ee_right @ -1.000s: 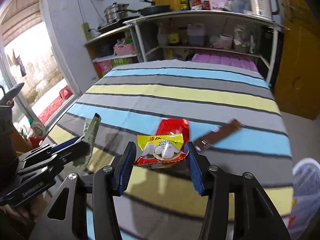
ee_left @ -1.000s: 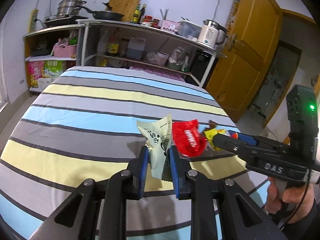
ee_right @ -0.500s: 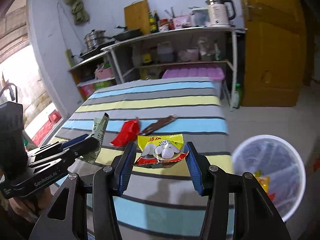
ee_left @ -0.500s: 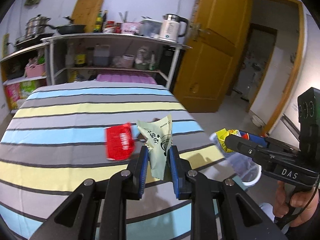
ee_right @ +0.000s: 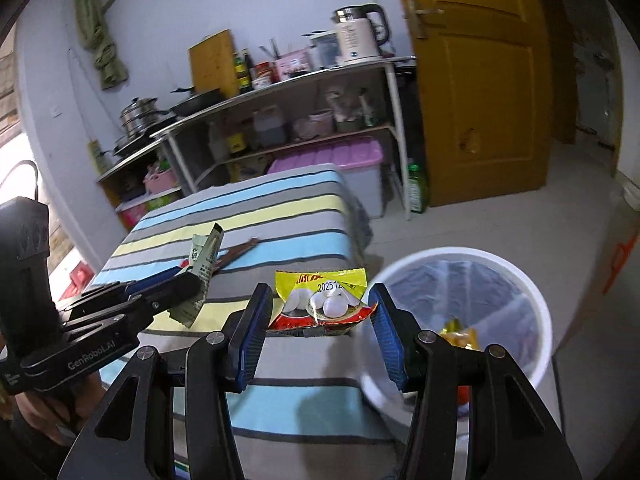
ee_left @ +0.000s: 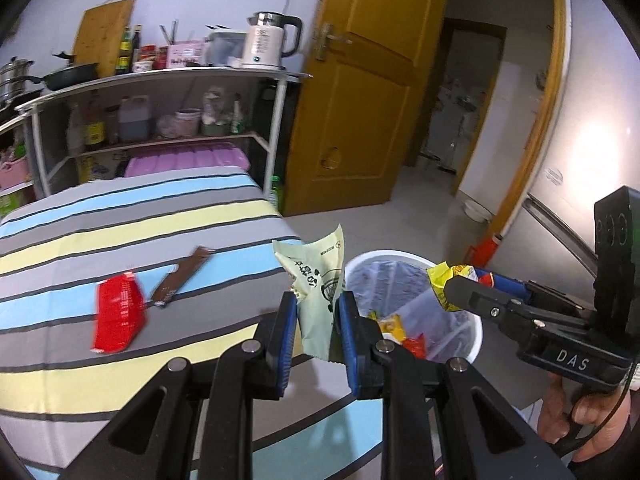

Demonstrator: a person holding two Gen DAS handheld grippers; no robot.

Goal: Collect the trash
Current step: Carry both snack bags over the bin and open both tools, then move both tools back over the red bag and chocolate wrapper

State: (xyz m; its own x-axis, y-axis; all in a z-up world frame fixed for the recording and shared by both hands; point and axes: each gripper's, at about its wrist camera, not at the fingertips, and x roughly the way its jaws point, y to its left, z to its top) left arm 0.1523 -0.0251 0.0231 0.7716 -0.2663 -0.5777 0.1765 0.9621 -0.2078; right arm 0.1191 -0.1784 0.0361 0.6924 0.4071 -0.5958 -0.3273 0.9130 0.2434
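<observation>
1. The left gripper (ee_left: 316, 312) is clamped on a pale green wrapper (ee_left: 318, 280) printed with dark characters and a round emblem; its body reads "GenRobot.AI" in the right wrist view.
2. The right gripper (ee_right: 322, 316) grips a yellow-and-red snack packet (ee_right: 324, 300) by its two side edges between the blue pads (ee_right: 254, 320); the packet shows white round pieces, red characters and the digits "20251". The gripper's body reads "DAS" in the left wrist view.
3. The white trash bin (ee_right: 536, 312) with a clear liner stands on the floor just off the table's right edge, with yellow and red wrappers already inside.
4. In the left wrist view, the yellow-and-red packet hangs over the bin's far right rim, while the green wrapper sits at the table edge just left of the bin.
5. A red packet (ee_left: 118, 312) with white lettering too blurred to read and a brown wrapper strip (ee_left: 180, 280) lie on the striped tablecloth (ee_left: 120, 224), near each other.
6. A white electric kettle (ee_left: 268, 46) stands on the shelf rack (ee_left: 160, 80) by the wooden door (ee_left: 360, 92).
7. Compared with half a second ago, both grippers have swung right: the bin, then at the view's edge, now fills the right foreground, and the red packet has slid left and nearer in the left view. Both grips are unchanged.
</observation>
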